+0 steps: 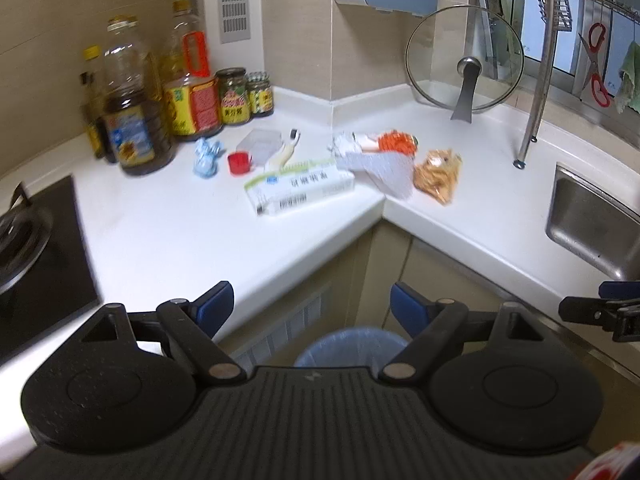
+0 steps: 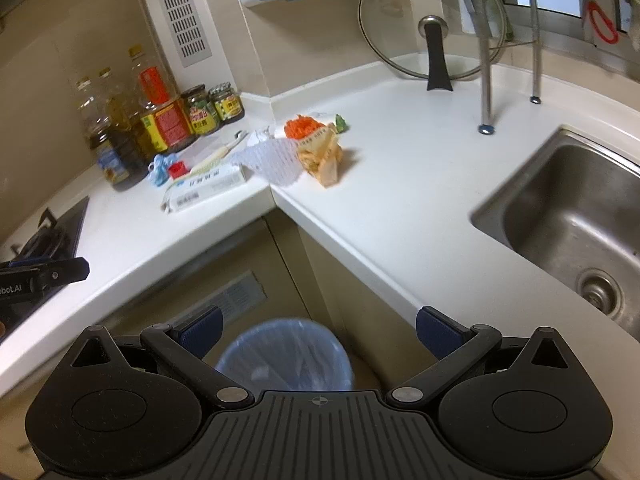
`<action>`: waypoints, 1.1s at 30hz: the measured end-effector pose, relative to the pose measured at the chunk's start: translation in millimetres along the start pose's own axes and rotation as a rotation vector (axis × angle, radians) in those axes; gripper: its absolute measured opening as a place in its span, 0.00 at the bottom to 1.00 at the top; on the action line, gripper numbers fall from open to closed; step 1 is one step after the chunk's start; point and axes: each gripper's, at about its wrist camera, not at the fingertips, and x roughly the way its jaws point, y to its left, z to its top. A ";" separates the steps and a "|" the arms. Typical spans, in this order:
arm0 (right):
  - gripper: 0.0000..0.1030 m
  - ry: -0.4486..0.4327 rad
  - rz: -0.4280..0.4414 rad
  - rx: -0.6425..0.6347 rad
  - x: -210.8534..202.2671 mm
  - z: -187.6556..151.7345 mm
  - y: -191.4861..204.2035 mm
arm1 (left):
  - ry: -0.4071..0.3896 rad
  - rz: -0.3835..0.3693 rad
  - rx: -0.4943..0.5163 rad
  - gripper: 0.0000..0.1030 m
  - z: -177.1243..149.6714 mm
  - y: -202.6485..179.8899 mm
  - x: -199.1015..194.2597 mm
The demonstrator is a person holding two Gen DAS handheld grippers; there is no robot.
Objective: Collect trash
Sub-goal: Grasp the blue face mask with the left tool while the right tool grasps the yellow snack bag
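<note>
Trash lies at the corner of the white counter (image 1: 160, 224): a white-green box (image 1: 298, 188), white foam netting (image 1: 384, 170), an orange snack wrapper (image 1: 438, 176), an orange net (image 1: 396, 142), a crumpled white wrapper (image 1: 344, 144), a blue crumpled wrapper (image 1: 206, 158) and a red cap (image 1: 240, 162). The box (image 2: 208, 186), netting (image 2: 272, 160) and snack wrapper (image 2: 320, 158) also show in the right wrist view. A bin with a blue liner (image 2: 286, 354) stands on the floor below. My left gripper (image 1: 312, 306) and right gripper (image 2: 318, 328) are open and empty, above the bin (image 1: 350, 346).
Oil bottles (image 1: 128, 100) and jars (image 1: 232, 96) stand at the back left. A gas hob (image 1: 36, 248) is at the left. A steel sink (image 2: 568, 216) is at the right, with a glass lid (image 1: 464, 60) and a dish rack leg (image 1: 532, 120) behind.
</note>
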 end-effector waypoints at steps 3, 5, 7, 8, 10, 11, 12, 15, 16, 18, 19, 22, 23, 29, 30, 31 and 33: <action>1.00 -0.018 -0.009 0.005 21.7 12.8 9.9 | 0.004 -0.026 0.018 0.82 18.0 16.2 25.4; 1.00 -0.029 -0.022 0.013 36.5 21.2 14.3 | 0.007 -0.037 0.026 0.81 28.2 25.6 40.9; 1.00 -0.043 -0.031 0.021 52.0 30.9 16.6 | 0.003 -0.051 0.034 0.81 37.7 33.8 54.6; 1.00 -0.053 -0.036 0.021 58.6 35.4 17.8 | 0.001 -0.055 0.039 0.81 42.0 37.5 61.3; 1.00 -0.073 -0.062 0.015 74.3 45.8 20.1 | -0.001 -0.061 0.043 0.81 50.5 45.2 74.6; 1.00 -0.081 -0.072 0.013 81.4 50.4 20.7 | -0.002 -0.063 0.044 0.81 54.4 48.7 81.1; 1.00 -0.090 -0.078 0.012 87.5 54.1 20.0 | -0.002 -0.063 0.045 0.81 58.3 52.5 87.9; 1.00 -0.114 -0.102 0.015 107.4 66.5 18.2 | 0.003 -0.062 0.039 0.81 68.6 65.1 106.7; 0.99 -0.122 -0.110 0.015 113.2 70.6 17.8 | 0.007 -0.060 0.037 0.81 71.4 69.1 112.9; 0.98 -0.140 -0.125 0.017 125.9 79.5 15.8 | 0.014 -0.056 0.035 0.76 76.6 77.3 124.6; 0.93 -0.150 -0.129 0.018 131.5 83.3 15.1 | 0.017 -0.054 0.034 0.76 78.8 81.3 129.9; 0.89 -0.166 -0.140 0.020 149.2 95.7 12.3 | 0.025 -0.045 0.022 0.76 84.4 93.0 143.9; 0.89 -0.169 -0.146 0.021 154.8 98.9 11.4 | 0.028 -0.042 0.018 0.76 86.1 96.4 147.8; 0.81 -0.175 -0.186 0.013 186.6 114.4 10.0 | 0.047 -0.022 0.004 0.76 91.9 116.2 168.4; 0.79 -0.170 -0.193 0.013 192.2 116.1 9.5 | 0.050 -0.019 0.003 0.76 92.3 119.2 171.7; 0.77 -0.167 -0.197 0.014 195.0 117.3 8.9 | 0.052 -0.016 0.001 0.76 93.2 121.8 174.8; 0.71 -0.159 -0.204 0.017 201.3 119.2 7.3 | 0.053 -0.013 -0.001 0.76 95.2 126.5 179.5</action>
